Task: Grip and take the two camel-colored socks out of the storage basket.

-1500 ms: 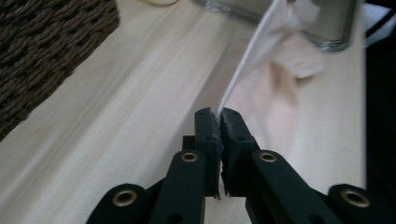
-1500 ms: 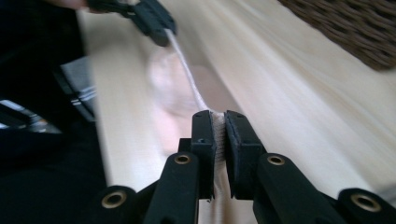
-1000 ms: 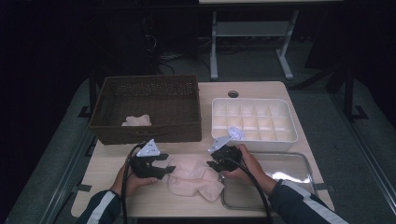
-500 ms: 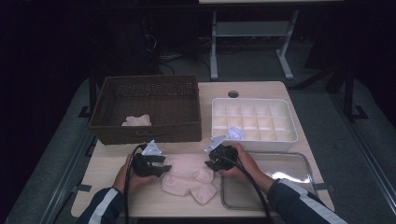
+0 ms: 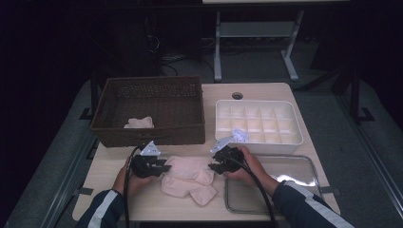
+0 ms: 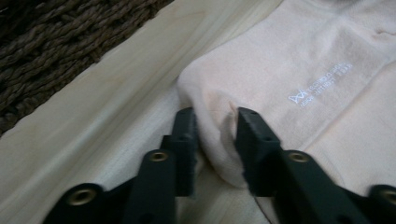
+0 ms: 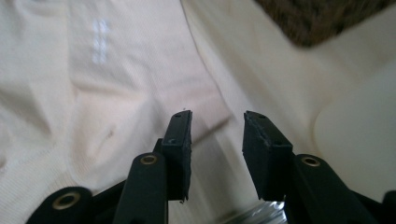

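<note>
Socks (image 6: 299, 88), a pale pink pair lying on the table (image 5: 266, 88) between the two grippers, are what the work is about. The left gripper (image 6: 215, 128) has just been closing its fingers (image 6: 184, 135), and a fold at the sock's edge now stands pinched up between the pads, so the grab on that side looks made or nearly made. The right gripper (image 7: 217, 140) has its fingers (image 7: 180, 140) apart over the opposite edge of the fabric, with nothing clamped; judging by this, it must close before the pair can be lifted or folded.

Compared with a second earlier, the socks lie more bunched and narrower, drawn in toward the middle. Both hands sit in much the same places. Behind them, the wicker basket (image 5: 152, 107) holds another pale bundle (image 5: 139, 123), beside the white divided tray (image 5: 259, 121). A metal tray (image 5: 285, 183) lies just under the right hand.
</note>
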`<state>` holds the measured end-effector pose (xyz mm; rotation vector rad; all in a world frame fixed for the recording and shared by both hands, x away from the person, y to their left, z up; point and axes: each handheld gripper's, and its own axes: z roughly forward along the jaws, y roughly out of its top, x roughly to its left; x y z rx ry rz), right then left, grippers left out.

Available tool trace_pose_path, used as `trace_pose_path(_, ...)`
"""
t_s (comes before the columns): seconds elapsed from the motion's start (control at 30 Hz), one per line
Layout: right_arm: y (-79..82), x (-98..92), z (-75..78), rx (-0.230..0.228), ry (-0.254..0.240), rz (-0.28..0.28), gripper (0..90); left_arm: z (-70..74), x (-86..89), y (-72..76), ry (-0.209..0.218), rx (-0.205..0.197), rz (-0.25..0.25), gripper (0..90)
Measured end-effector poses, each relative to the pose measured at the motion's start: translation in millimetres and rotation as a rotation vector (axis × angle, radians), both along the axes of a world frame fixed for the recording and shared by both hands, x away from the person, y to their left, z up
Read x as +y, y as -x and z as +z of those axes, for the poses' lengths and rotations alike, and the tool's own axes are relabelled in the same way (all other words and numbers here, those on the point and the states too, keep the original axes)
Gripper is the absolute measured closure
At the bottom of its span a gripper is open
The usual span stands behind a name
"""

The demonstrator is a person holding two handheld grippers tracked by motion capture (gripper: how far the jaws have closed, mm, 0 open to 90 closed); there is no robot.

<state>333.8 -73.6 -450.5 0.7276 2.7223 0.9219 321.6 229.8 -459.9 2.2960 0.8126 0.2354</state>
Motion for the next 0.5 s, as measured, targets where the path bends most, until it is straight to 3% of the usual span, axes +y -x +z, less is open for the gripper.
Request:
trace_pose_path(0.03,-1.0,-0.5,-3.1,0.024,0.004,-0.008,60.3,0.0,0.8,-0.5,0.004,0.006,-0.004,72.7)
trace_pose_path(0.13,-3.0,0.2,-7.6,0.037,0.004,-0.005,61.5,-0.4,1.1,-0.4,0.015,0.020,-0.016,80.7)
trace_pose_path(0.2,-3.4,1.1,-7.2,0.036,0.004,-0.001,75.7,-0.3,1.0,-0.9,0.014,0.015,-0.018,83.8)
trace_pose_path(0.33,-3.8,1.7,-6.5,0.049,0.007,0.021,89.4,2.2,0.3,0.3,0.036,0.011,-0.010,85.2)
trace_pose_path(0.43,-3.7,0.1,-4.7,0.037,0.010,0.013,90.0,9.4,0.8,2.3,0.069,-0.011,-0.012,85.4)
trace_pose_path(0.5,-2.4,-3.1,1.7,0.049,-0.038,-0.011,80.7,11.8,0.0,4.0,0.085,-0.011,-0.019,85.2)
